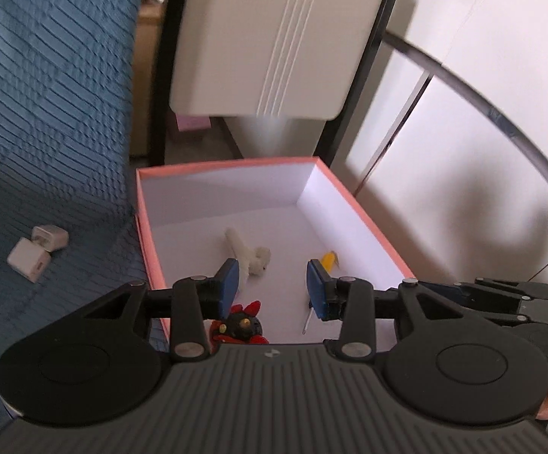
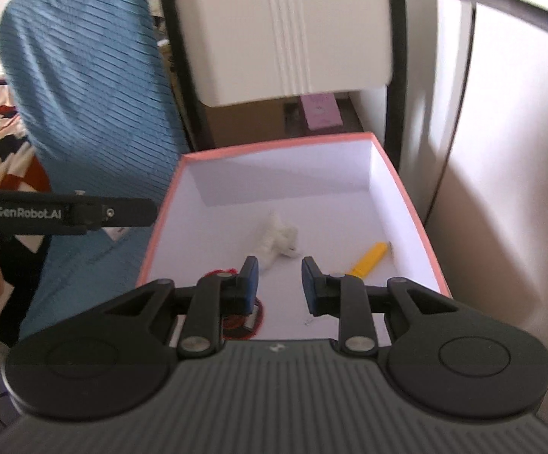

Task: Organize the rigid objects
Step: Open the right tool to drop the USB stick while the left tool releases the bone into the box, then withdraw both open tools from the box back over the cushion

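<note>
A pink-rimmed white box (image 1: 353,208) (image 2: 406,196) stands beside a blue bedspread. Inside lie a white figure (image 1: 253,255) (image 2: 277,240), a yellow-handled screwdriver (image 1: 329,261) (image 2: 368,259) and a red-and-black toy (image 1: 243,325) with a red part showing in the right wrist view (image 2: 236,323). My left gripper (image 1: 272,287) is open and empty above the box's near end. My right gripper (image 2: 279,282) is open and empty, also above the near end. Two white charger cubes (image 1: 37,251) lie on the bedspread, left of the box.
A blue ribbed bedspread (image 1: 47,132) (image 2: 84,94) covers the left. A white chair back (image 1: 274,38) (image 2: 289,26) with a black frame rises behind the box. White cabinet panels (image 1: 463,151) stand on the right. The other gripper's body (image 2: 62,213) shows at the left.
</note>
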